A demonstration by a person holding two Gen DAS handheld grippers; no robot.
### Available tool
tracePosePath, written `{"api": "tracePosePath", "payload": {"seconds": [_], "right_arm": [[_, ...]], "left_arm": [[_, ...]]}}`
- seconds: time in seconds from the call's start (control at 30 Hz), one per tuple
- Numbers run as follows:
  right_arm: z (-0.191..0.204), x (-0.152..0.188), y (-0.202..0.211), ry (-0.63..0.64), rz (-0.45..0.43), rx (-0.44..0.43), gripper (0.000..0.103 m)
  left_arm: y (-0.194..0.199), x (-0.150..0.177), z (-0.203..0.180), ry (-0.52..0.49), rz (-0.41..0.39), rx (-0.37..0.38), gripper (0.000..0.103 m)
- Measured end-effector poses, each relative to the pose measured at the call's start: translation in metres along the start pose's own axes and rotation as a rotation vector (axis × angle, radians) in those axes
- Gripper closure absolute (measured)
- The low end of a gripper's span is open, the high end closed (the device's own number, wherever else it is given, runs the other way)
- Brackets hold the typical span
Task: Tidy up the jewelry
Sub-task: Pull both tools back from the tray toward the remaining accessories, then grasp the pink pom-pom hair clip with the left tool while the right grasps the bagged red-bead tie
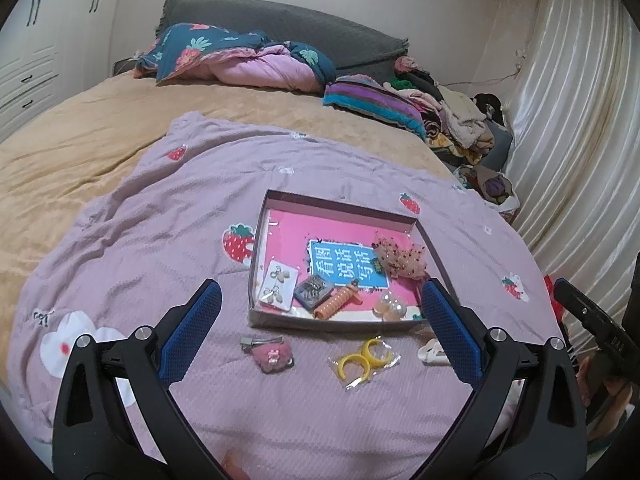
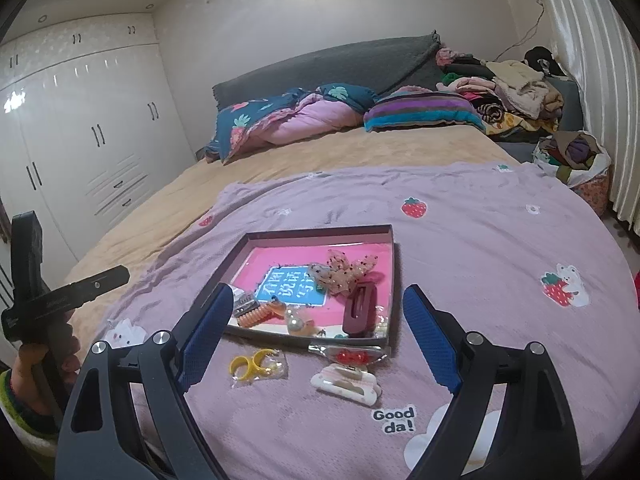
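A shallow box [image 1: 416,226] [image 2: 394,280] with a pink lining sits on the lilac quilt. It holds an earring card [image 1: 278,286], an orange spiral hair tie [image 1: 338,300], pearl pieces [image 1: 390,306], a lace bow [image 2: 344,270] and a dark red hair clip [image 2: 360,310]. On the quilt in front of it lie a pink felt clip [image 1: 272,354], bagged yellow rings [image 1: 364,358] [image 2: 256,366], a red-beaded clip [image 2: 348,356] and a white claw clip [image 2: 346,386]. My left gripper [image 1: 320,292] and my right gripper [image 2: 318,294] hover above these loose pieces, both wide open and holding nothing.
The lilac quilt [image 2: 480,240] covers the near end of a bed with a tan sheet [image 1: 100,128]. A folded duvet [image 1: 248,60], a striped pillow [image 2: 424,114] and a clothes pile [image 2: 520,96] lie at the head. A curtain [image 1: 568,120] hangs right, a wardrobe [image 2: 80,140] stands left.
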State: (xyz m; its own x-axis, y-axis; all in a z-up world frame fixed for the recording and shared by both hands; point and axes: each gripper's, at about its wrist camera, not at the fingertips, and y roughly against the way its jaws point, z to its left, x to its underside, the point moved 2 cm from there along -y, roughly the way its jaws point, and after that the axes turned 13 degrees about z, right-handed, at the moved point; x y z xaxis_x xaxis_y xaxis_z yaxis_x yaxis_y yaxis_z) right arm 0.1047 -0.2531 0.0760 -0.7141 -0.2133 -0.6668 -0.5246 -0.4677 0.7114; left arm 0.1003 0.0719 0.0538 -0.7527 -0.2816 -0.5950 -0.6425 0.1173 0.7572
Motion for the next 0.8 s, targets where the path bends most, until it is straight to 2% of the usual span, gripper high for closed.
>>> {"api": "tracePosePath", "payload": {"seconds": [0.4, 0.8], "right_arm": [[-0.010, 0.028, -0.018, 0.005, 0.084, 0.024, 0.017], [0.003, 0.052, -0.046, 0.048, 0.171, 0.018, 0.017]], "left_arm": [[-0.017, 0.024, 0.007, -0.012, 0.062, -0.026, 0.010], [-0.036, 0.051, 0.006, -0.033, 0.140, -0.052, 0.010]]}}
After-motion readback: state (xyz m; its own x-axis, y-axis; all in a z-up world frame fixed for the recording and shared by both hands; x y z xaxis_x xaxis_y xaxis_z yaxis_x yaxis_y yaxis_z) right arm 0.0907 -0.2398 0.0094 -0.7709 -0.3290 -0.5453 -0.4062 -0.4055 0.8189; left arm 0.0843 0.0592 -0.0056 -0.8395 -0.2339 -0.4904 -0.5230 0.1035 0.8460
